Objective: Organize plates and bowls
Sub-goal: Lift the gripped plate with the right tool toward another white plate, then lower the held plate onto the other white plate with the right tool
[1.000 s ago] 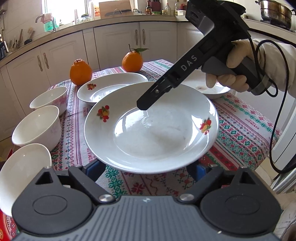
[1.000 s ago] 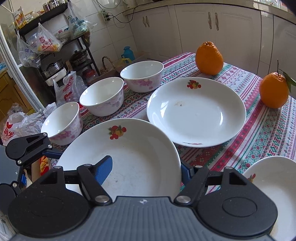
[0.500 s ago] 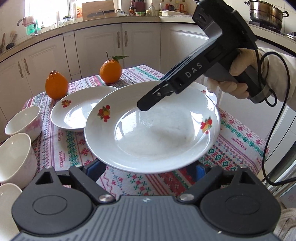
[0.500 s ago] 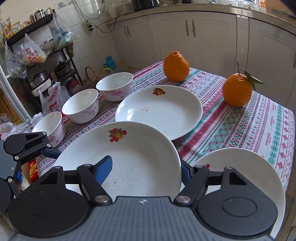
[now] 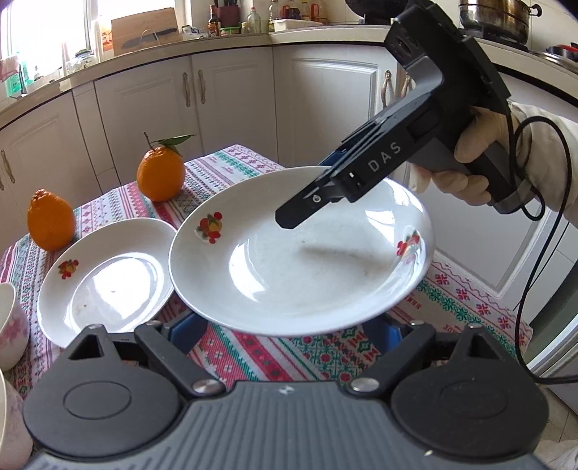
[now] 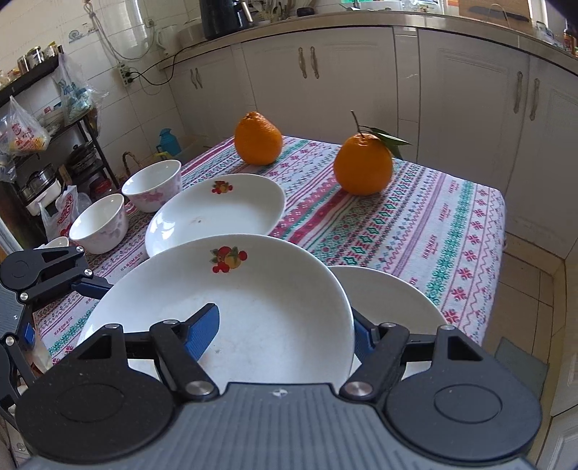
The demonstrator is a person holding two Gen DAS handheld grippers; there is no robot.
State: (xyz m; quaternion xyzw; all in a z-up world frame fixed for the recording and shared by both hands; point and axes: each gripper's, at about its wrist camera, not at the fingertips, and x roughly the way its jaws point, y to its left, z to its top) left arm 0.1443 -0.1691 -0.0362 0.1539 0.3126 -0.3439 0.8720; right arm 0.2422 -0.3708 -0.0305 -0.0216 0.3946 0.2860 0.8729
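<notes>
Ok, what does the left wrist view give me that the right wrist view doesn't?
Left wrist only: the gloved hand holding the right gripper, which clamps the lifted plate's far rim, and a pot on the counter.

Right wrist only: a third plate on the tablecloth under the lifted one, two bowls standing apart, and a cluttered shelf.

Both: the lifted plate, held by both grippers, the second plate on the table, and two oranges.

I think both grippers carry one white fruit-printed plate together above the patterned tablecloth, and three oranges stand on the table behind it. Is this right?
Not quite: there are two oranges, not three, the bare orange and the leafy orange, as the right wrist view shows. The rest holds: left gripper and right gripper carry the white fruit-printed plate above the patterned tablecloth.
</notes>
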